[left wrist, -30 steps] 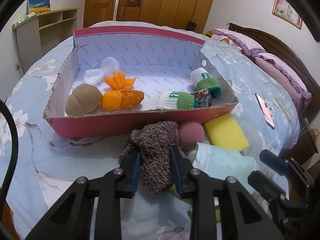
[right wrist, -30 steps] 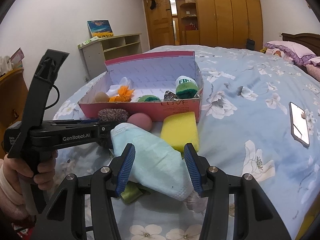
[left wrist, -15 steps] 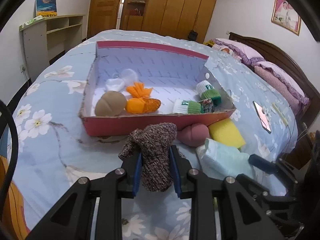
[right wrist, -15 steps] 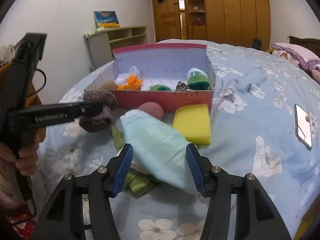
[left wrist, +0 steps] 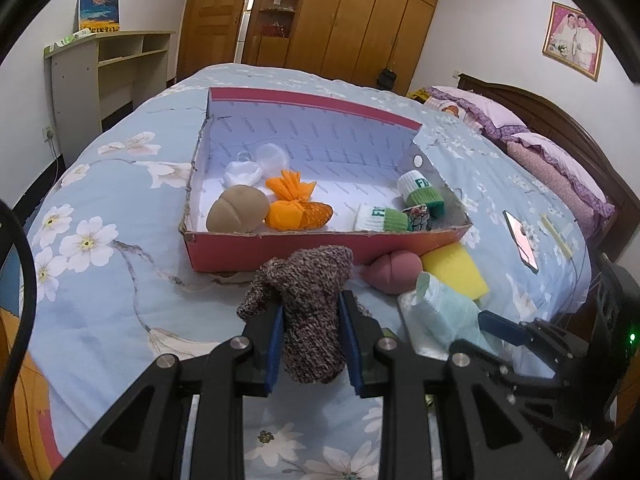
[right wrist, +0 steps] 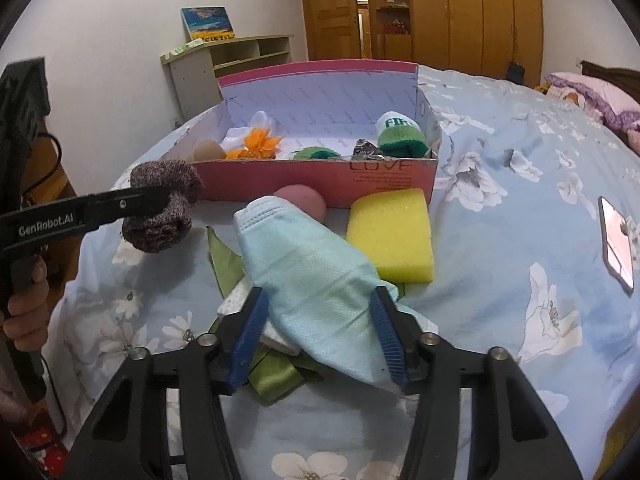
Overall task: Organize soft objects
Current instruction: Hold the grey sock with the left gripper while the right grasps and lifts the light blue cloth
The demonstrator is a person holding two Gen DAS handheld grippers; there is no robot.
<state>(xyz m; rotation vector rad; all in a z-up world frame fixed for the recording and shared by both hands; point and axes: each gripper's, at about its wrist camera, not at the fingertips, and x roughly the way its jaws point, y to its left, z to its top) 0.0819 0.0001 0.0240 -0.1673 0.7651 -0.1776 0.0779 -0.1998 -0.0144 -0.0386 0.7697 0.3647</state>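
My left gripper (left wrist: 311, 312) is shut on a brown knitted sock (left wrist: 310, 304) and holds it in the air in front of the pink cardboard box (left wrist: 280, 246); the sock also shows in the right wrist view (right wrist: 162, 206). The box holds a tan ball (left wrist: 237, 214), an orange net bundle (left wrist: 298, 206), white cloth and green-and-white socks (left wrist: 420, 190). My right gripper (right wrist: 320, 320) is open, its fingers on either side of a pale blue face mask (right wrist: 316, 272) lying on the bed.
A pink ball (right wrist: 302, 200) and a yellow sponge (right wrist: 390, 236) lie against the box front. Green ribbon (right wrist: 276, 376) lies under the mask. A phone (right wrist: 616, 244) lies on the bedspread to the right. Pillows and headboard are at far right.
My left gripper has lifted the knitted sock up off the bed and pulled back from the box. My right gripper has stayed open around the mask.
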